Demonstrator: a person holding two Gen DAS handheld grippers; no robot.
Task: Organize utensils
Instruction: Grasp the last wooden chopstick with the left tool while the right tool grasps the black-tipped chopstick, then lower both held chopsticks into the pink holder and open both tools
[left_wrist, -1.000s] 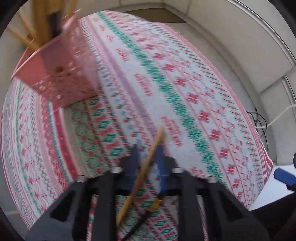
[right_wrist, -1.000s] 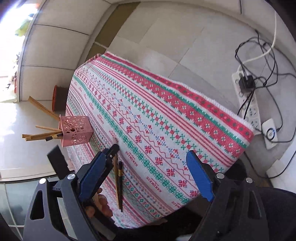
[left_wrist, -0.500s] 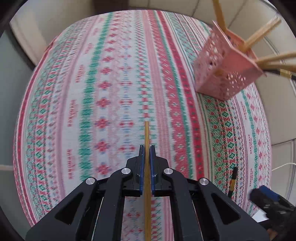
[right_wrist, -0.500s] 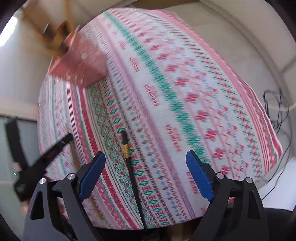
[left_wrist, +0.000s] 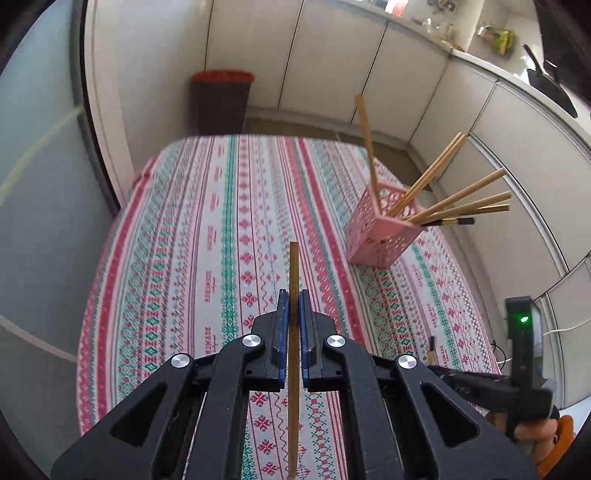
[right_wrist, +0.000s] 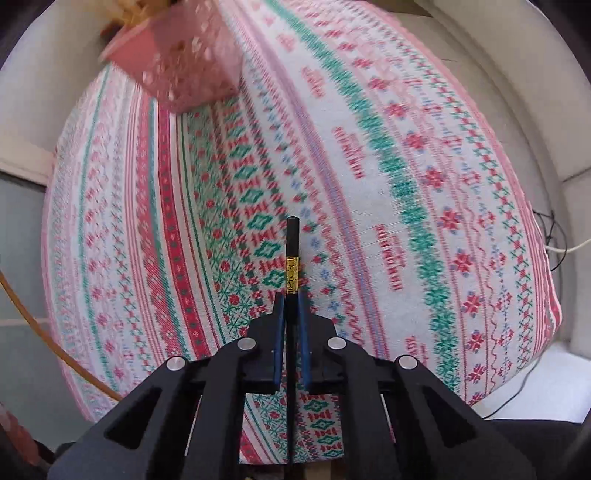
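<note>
I saw a dark bin with a red rim (left_wrist: 223, 99) by the pale cabinet fronts (left_wrist: 325, 62), and a black box showing a green light (left_wrist: 522, 332).

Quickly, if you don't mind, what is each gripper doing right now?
Left gripper: shut on a plain light wooden chopstick.
Right gripper: jaws have just closed, shut on a black chopstick with a gold band.
</note>
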